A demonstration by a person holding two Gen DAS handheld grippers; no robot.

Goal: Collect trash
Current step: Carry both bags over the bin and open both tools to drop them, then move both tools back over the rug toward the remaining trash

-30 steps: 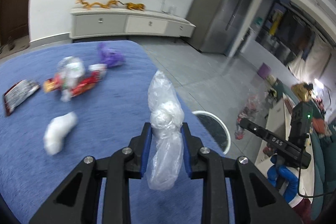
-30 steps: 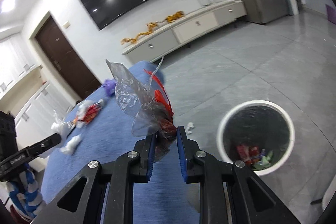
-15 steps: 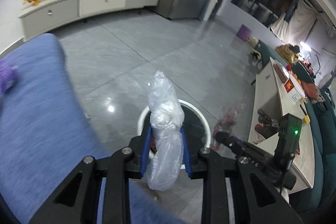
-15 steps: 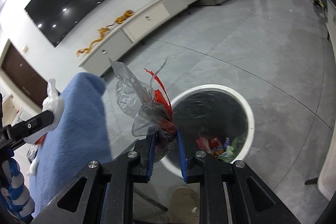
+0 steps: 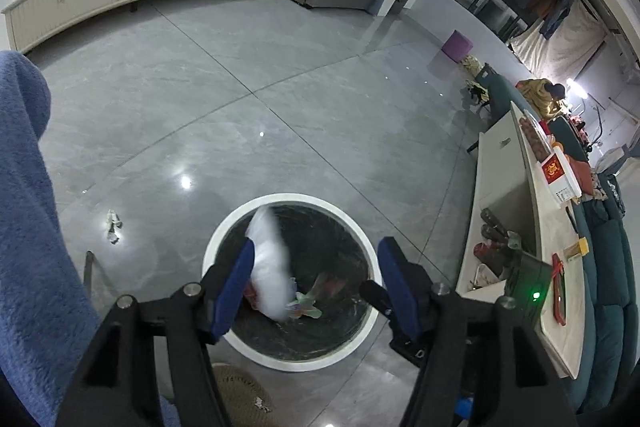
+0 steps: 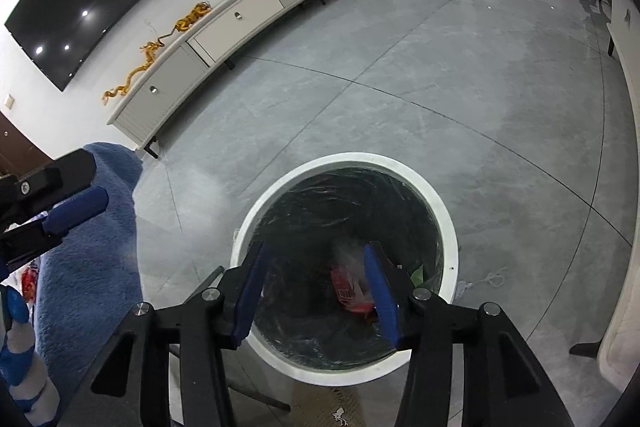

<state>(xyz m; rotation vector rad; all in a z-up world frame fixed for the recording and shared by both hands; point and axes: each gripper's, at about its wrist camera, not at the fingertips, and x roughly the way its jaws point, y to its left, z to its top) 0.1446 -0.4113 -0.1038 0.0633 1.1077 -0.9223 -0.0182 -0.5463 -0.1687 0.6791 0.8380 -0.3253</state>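
A round white-rimmed trash bin (image 5: pixel 362 339) with a black liner stands on the grey floor; it also shows in the right wrist view (image 6: pixel 444 211). My left gripper (image 5: pixel 316 287) is open above it, and the clear plastic bag (image 5: pixel 270 267) is blurred, falling into the bin beside the left finger. My right gripper (image 6: pixel 316 293) is open over the bin, and the red and clear wrapper (image 6: pixel 350 285) lies inside among other trash. The left gripper (image 6: pixel 52 203) shows open at the left of the right wrist view.
The blue-covered table (image 5: pixel 28 227) is at the left, also in the right wrist view (image 6: pixel 92 267). A small scrap (image 5: pixel 113 225) lies on the floor. A white TV cabinet (image 6: pixel 224 23) lines the far wall. A white table (image 5: pixel 516 227) with clutter stands at the right.
Both grippers moved from the table to above the bin and opened. The clear plastic bag and the red wrapper left the jaws and dropped into the bin.
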